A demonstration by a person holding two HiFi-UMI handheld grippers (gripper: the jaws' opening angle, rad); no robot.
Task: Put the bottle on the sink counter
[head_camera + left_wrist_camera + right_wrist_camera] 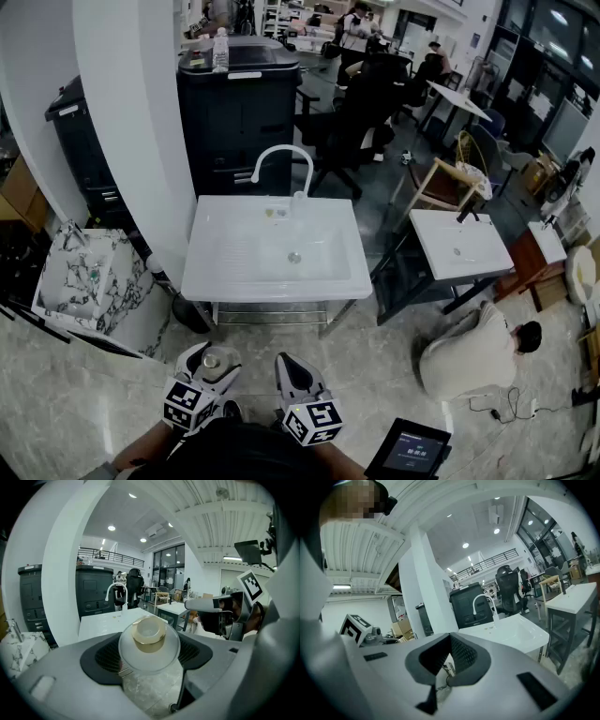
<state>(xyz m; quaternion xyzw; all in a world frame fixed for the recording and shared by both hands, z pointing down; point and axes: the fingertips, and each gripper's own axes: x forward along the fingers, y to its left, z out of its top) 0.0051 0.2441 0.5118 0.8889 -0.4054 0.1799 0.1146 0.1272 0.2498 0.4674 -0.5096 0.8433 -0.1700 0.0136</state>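
A clear bottle (210, 359) with a pale yellowish cap (149, 632) sits between the jaws of my left gripper (210, 362), whose dark pads (101, 656) close on its sides. The left gripper (149, 654) is held low over the floor, in front of the white sink counter (225, 274) with its arched faucet (281, 159). Beside it, my right gripper (289, 367) has its jaws together with nothing in them (449, 665). The sink counter (511, 634) lies ahead of both; its top (101, 620) is bare apart from small marks near the faucet.
A white column (122, 112) stands left of the sink, with a marble basin (80, 272) beyond it. A black cabinet (239, 103) is behind, a second sink (459, 246) to the right. A person (473, 352) crouches on the floor at right; a tablet (410, 452) lies near.
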